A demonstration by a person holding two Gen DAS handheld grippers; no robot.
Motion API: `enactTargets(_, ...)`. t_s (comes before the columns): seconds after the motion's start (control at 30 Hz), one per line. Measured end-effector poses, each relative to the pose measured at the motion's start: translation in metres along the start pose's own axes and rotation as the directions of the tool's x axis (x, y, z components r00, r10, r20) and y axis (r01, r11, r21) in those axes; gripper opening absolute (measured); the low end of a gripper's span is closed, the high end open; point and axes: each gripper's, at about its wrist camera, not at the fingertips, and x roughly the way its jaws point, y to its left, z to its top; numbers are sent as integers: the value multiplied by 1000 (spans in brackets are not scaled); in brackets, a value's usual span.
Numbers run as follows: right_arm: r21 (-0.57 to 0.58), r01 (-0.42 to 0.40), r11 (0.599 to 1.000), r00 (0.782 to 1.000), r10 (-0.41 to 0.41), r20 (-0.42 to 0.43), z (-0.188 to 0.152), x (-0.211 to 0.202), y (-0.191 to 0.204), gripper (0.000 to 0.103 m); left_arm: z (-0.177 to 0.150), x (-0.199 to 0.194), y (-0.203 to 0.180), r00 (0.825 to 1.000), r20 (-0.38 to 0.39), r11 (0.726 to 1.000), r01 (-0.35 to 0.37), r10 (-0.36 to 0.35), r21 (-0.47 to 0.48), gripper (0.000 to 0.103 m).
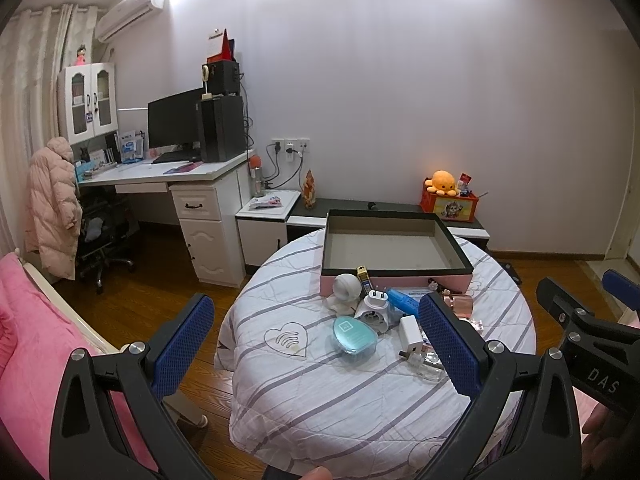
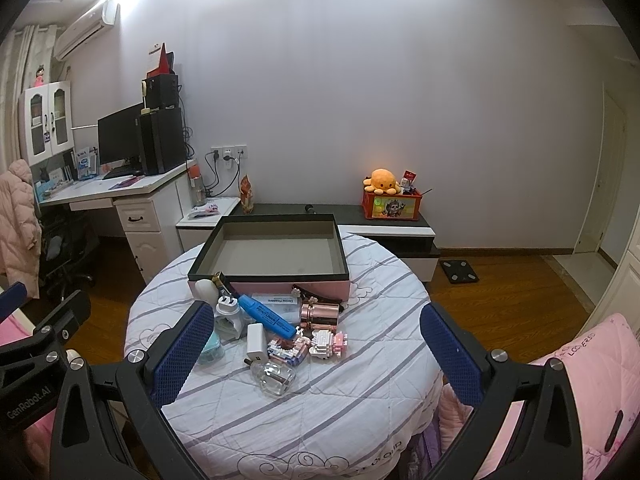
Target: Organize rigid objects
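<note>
Here, left tongs (image 1: pixel 316 344) wide open, right tongs (image 2: pixel 316 344) likewise — both empty

Round table (image 2: pixel 280 420) under striped quilted cloth; open pink box (image 2: pixel 280 286) at back, small clutter (image 2: pixel 280 332) in front

an open, empty pink box (image 2: pixel 276 256) sits on the table; just before it lie a blue marker (image 2: pixel 266 314), white charger (image 2: pixel 257 338), clear bottle (image 2: pixel 276 376) and rose-gold cylinder (image 2: pixel 322 314).
</note>
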Motion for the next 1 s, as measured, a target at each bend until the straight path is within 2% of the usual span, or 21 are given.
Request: enactTargets(1.0,0,-2,1000,1000,2,-7,-1,0,1,103,-3,-3,2,1000,0,1000,-3,3,0,103)
